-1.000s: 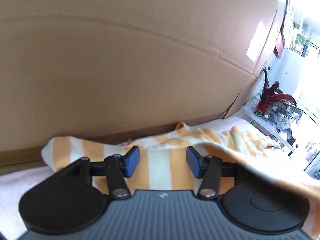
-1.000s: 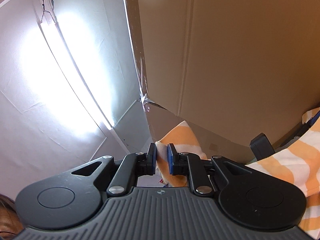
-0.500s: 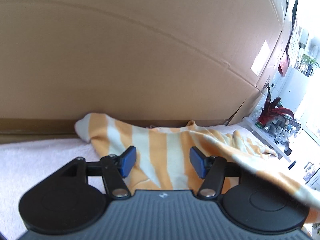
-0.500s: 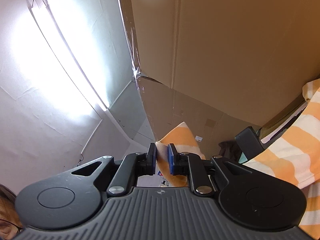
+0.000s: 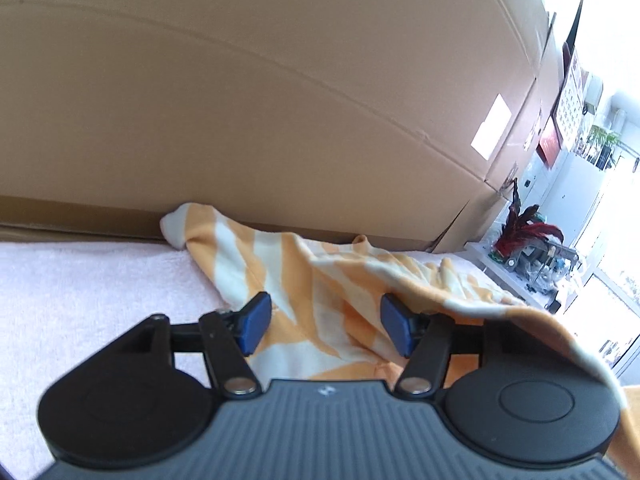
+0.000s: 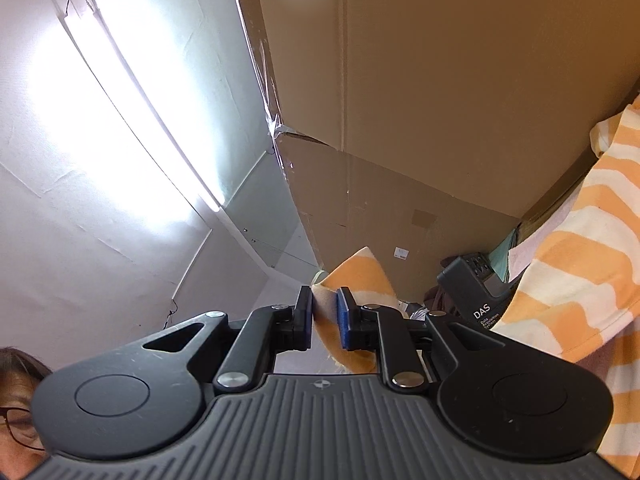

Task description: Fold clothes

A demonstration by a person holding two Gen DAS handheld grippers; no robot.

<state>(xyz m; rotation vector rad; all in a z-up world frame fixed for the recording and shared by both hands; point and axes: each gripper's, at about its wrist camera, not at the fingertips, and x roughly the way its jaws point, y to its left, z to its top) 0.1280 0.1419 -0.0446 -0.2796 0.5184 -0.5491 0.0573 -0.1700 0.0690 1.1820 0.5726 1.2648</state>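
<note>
Garment: orange-and-white striped garment (image 5: pixel 304 280) lies partly on the pink towel-covered surface (image 5: pixel 80 280), ahead of and under the left tool (image 5: pixel 324 326); one end rises off to the right toward the right tool (image 6: pixel 325 316).
Left tool: released, its blue pads standing wide apart over the cloth with nothing pressed between them. A second ago the pads stood closer together; they have spread since.
Left tool, shift: the sleeve end (image 5: pixel 176 228) by the cardboard box (image 5: pixel 280 100) sat low and close to the pads a second ago; it now lies farther ahead and the garment runs slantwise, so this tool has pulled back and sideways along the cloth.
Right tool: clenched on a fold of the striped garment (image 6: pixel 352 280), held up in the air as in the earlier views; the gap between the pads looks a shade wider, with cloth still filling it.
Right tool, surroundings: the rest of the garment hangs to its right, beside a black device marked DAS (image 6: pixel 476 292).
Meaning for the task: the left tool seems to have let go of one part and is free to seek a new hold, while the right keeps the cloth lifted for the fold.
Fold: not yet laid flat.
</note>
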